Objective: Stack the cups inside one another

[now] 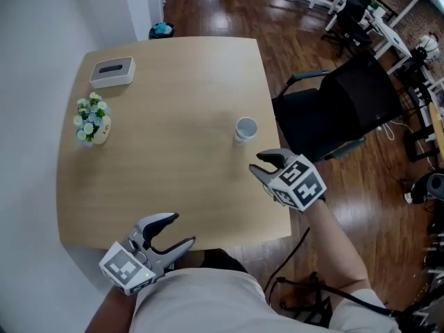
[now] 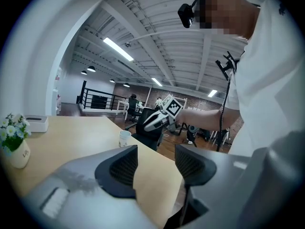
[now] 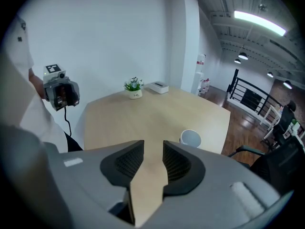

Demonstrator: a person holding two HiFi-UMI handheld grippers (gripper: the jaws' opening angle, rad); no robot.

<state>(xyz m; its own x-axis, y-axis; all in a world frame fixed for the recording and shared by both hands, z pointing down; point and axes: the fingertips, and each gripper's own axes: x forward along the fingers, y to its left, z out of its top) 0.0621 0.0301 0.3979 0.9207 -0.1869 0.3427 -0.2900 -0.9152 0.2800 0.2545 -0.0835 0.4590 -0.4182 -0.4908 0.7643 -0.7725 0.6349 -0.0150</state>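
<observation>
Head view: one white cup (image 1: 245,128), one table (image 1: 173,109), left gripper (image 1: 182,229) and right gripper (image 1: 257,163) empty, jaws apart.

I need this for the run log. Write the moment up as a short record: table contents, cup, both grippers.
Table: light wood
Cup: white, upright, near the table edge by the chair; whether others are nested inside cannot be told
Other items: flower pot and tissue box along the left side
Left gripper: jaws apart, nothing between them, over the near edge
Right gripper: jaws narrowly apart, nothing between them, just short of the cup
Chair: black, beside the table
</observation>
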